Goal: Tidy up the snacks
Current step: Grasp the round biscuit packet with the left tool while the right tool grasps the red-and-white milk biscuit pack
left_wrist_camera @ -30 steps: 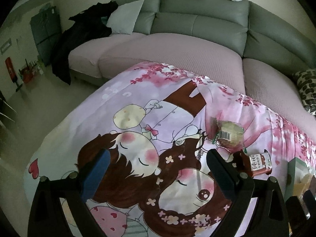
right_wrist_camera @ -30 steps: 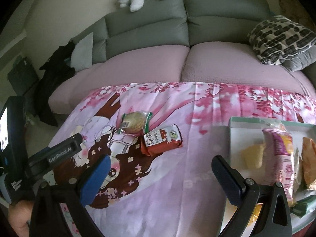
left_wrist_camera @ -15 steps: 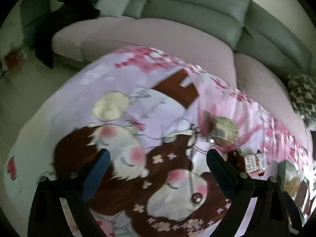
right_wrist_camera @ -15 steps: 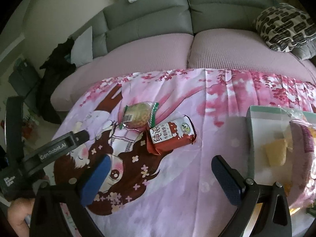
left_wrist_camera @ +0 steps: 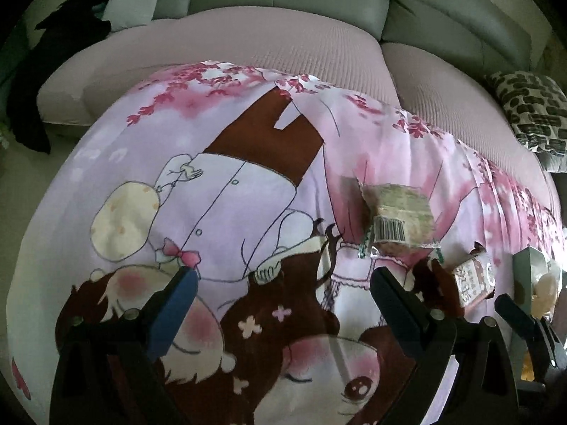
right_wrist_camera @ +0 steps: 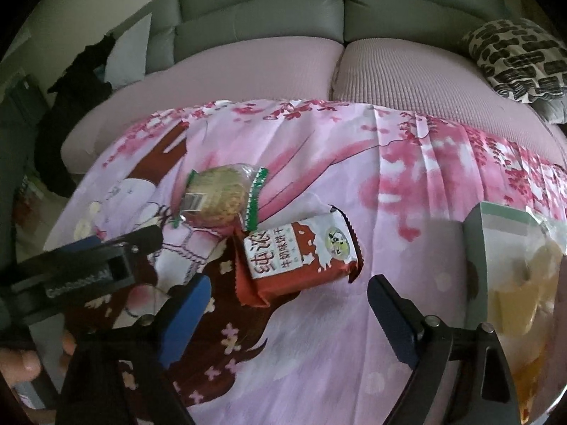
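My right hand-held gripper (right_wrist_camera: 287, 301) is closing, nothing gripped, just below the red packet (right_wrist_camera: 301, 258) at frame centre, while my left hand-held gripper (left_wrist_camera: 283, 290) gapes empty.

On the cloth (right_wrist_camera: 319, 336), biscuit packet (right_wrist_camera: 301, 251) lies beside cake packet (right_wrist_camera: 219, 194) — box (right_wrist_camera: 496, 248) to their right.

Bare patterned cloth (right_wrist_camera: 319, 354) lies open under the right claw (right_wrist_camera: 287, 304), whose jaws are closing with nothing between them. Just ahead, the red snack pack (right_wrist_camera: 301, 258) and the green-edged cake packet (right_wrist_camera: 219, 194) sit touching, blocking a straight path forward. The box (right_wrist_camera: 478, 244) walls off the right side; the left claw (right_wrist_camera: 117, 258) crowds the left
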Demonstrator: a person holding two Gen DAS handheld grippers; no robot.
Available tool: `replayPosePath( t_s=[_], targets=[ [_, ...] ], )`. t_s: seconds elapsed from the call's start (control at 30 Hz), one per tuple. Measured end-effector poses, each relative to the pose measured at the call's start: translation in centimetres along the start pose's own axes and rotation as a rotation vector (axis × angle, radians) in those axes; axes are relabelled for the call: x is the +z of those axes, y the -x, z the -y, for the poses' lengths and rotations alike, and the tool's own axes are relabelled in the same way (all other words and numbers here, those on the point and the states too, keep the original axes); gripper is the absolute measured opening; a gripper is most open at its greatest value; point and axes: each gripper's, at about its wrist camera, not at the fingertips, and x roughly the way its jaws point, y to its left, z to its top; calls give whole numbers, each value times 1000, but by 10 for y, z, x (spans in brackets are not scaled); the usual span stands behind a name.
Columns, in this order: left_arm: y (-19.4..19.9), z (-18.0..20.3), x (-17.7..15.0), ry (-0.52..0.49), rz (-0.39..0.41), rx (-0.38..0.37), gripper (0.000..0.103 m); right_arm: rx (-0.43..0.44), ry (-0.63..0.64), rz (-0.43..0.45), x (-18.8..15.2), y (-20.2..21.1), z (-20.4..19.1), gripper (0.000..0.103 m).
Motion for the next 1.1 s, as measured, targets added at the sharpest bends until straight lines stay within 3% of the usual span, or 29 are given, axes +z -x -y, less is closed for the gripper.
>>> replayPosePath(
  t_s=[0.17,0.43,0.53,0.63,0.7,0.8,0.83,0.93,1.1],
  targets=[
    [-5,4,8,-25,7,-36,98,2,-10,-11,4,-11,6,92],
    [-15,40,25,-87,-7,-167,98,2,-29,-13,9,-21,16,92],
    [-22,53,30,-114,-21,-179,98,7,-21,-4,10,-23,15,91],
    [-29,64,33,-134,-25,-173,97,17,-14,9,11,-23,16,82],
    [-34,68,36,-138,-33,-171,91,21,-15,14,12,-22,16,75],
    [-36,75,39,-151,-27,-159,82,23,-19,19,12,-21,17,73],
    [-37,77,40,-154,-25,-162,72,21,-21,21,11,-21,17,72],
    [-38,81,40,-159,-20,-164,58,26,-30,28,10,-19,18,71],
    [-33,74,35,-110,-5,-160,54,33,-49,29,6,-14,18,69]
  ],
)
